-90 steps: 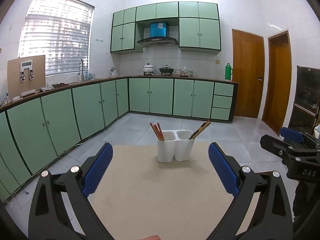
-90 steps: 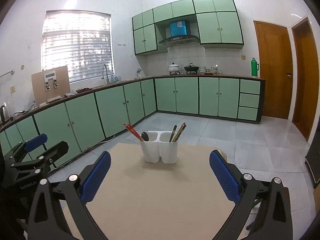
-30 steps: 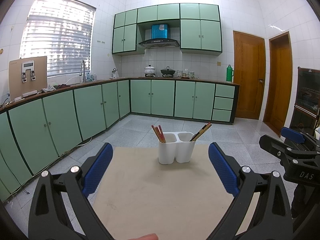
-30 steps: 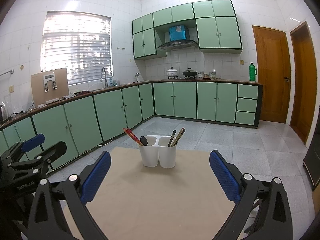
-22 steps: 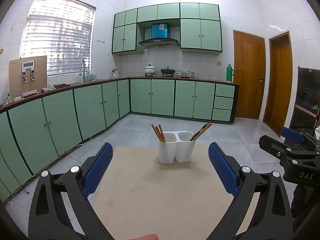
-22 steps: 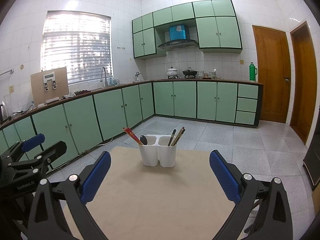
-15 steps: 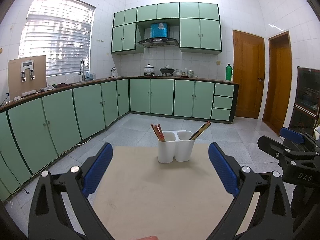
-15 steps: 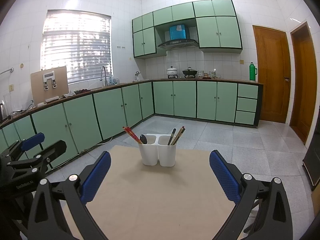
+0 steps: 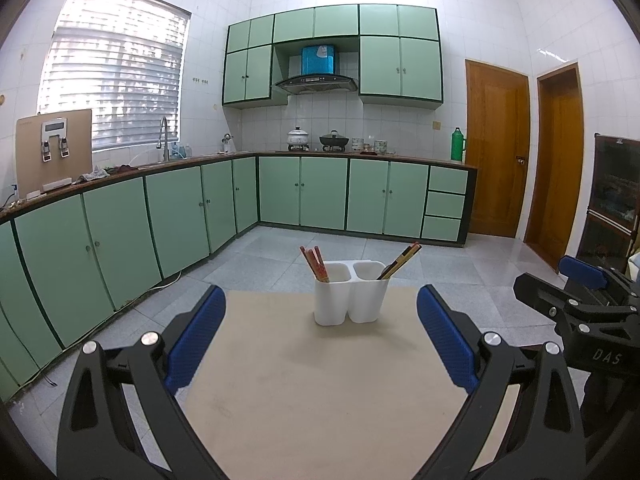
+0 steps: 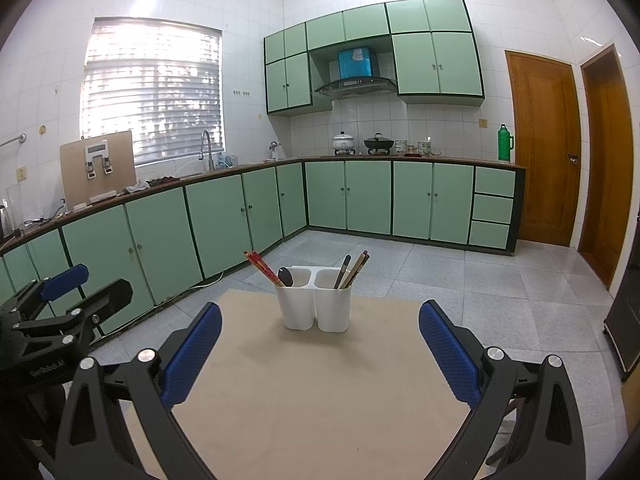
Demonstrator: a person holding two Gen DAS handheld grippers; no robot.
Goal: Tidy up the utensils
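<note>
A white two-compartment utensil holder [image 9: 350,300] [image 10: 316,305] stands at the far end of a beige table [image 9: 312,392] [image 10: 320,392]. Red chopsticks [image 9: 314,263] [image 10: 262,266] lean in its left cup, beside a dark spoon [image 10: 285,276]. Brown and dark chopsticks [image 9: 401,260] [image 10: 352,269] lean in the right cup. My left gripper [image 9: 320,330] is open over the near table, well short of the holder, with nothing between its blue pads. My right gripper [image 10: 320,344] is open likewise, holding nothing. Each gripper shows at the edge of the other's view.
Green base cabinets [image 9: 180,216] run along the left and far walls under a counter with a sink tap [image 10: 206,148], pots [image 9: 316,138] and a green flask [image 10: 505,142]. Two wooden doors [image 9: 496,152] stand at the right. Grey tiled floor surrounds the table.
Both grippers have stayed open and nearly still. The views have only drifted slightly, and the holder and its utensils have not moved.
</note>
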